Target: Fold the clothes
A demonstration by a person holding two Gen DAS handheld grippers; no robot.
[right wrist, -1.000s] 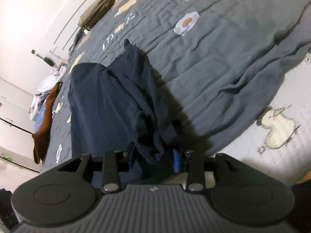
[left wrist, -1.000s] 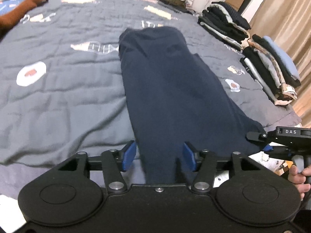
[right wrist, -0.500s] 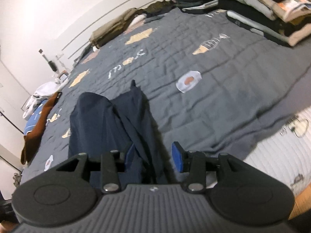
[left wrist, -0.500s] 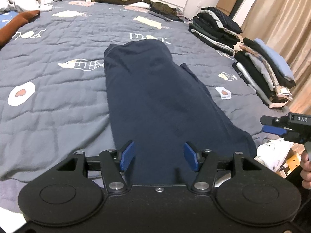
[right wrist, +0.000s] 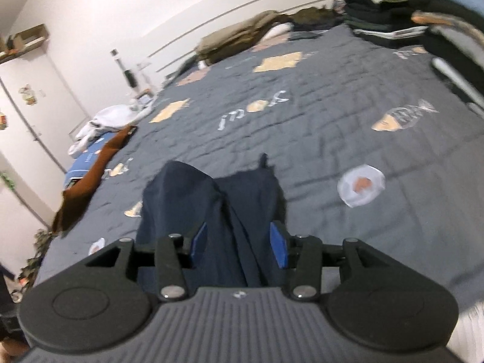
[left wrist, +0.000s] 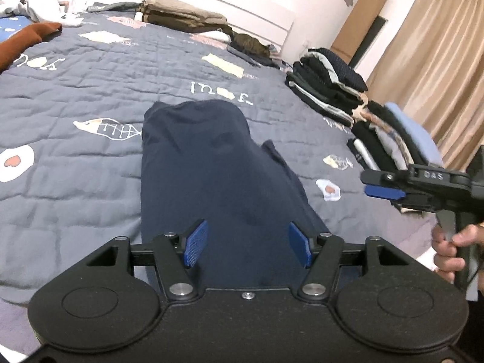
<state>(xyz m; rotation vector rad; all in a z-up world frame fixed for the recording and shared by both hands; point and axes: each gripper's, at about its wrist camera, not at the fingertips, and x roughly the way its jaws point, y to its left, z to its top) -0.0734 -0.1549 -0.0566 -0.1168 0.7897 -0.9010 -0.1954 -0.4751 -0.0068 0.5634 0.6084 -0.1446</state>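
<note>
Navy garment (left wrist: 217, 181) flat on quilt (left wrist: 75, 157); left gripper (left wrist: 246, 243) spread wide above hem, empty. Right gripper (right wrist: 239, 242) also agape, clear of cloth.

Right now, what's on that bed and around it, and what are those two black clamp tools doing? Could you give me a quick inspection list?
Surface: grey quilt with fish and egg prints, wrinkled.
Job's things: navy garment laid lengthwise on the quilt, with a fold ridge along its right side.
Clutter: folded stacks at the quilt's right edge; brown cloth and white laundry at its left edge; olive pile at the head.
Grippers: left gripper open, above the garment's near end; right gripper open, cloth showing between its blue pads.
Cables: nothing seen.
Surroundings: white walls, beige curtain, cardboard roll.
</note>
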